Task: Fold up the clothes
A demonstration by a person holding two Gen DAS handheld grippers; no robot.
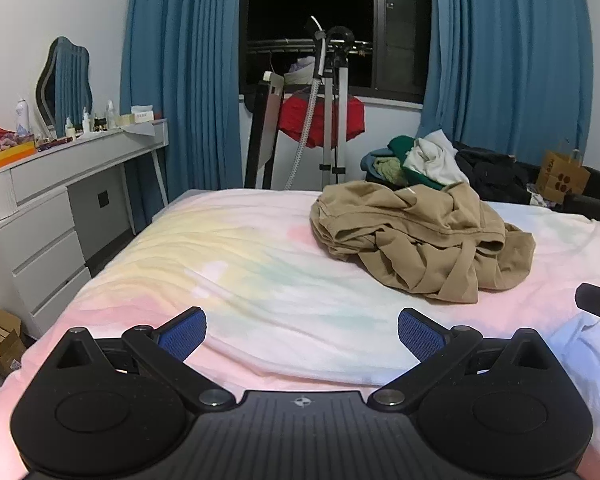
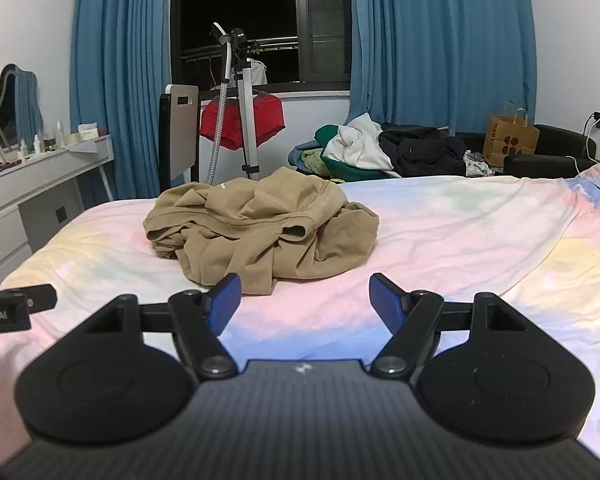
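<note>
Two grippers hung low over a wide bed with a soft sheet [image 1: 228, 248] in pink, yellow and pale blue. The left gripper [image 1: 302, 334] had its blue-padded fingers [image 1: 182, 334] spread wide apart, with nothing between them. The right gripper [image 2: 305, 304] was the same, its blue fingers [image 2: 386, 300] far apart and holding nothing.

The thing to fold was a crumpled tan cloth garment [image 1: 416, 240]. It lay in a messy heap on the sheet, ahead of both grippers and not touching either one. In the left wrist view it sat to the right of the middle. In the right wrist view the heap [image 2: 260, 228] sat a bit to the left, and its near edge came close to the right gripper's left finger.

Behind the bed, a pile of other clothes [image 2: 364, 148] in white, green and black lay near the tall blue curtains [image 2: 440, 48]. A red cloth [image 1: 322, 122] hung on a metal stand by the dark window. A grey dressing table with drawers [image 1: 40, 208] stood to the left of the bed. A brown paper bag [image 2: 510, 138] sat far to the right.
</note>
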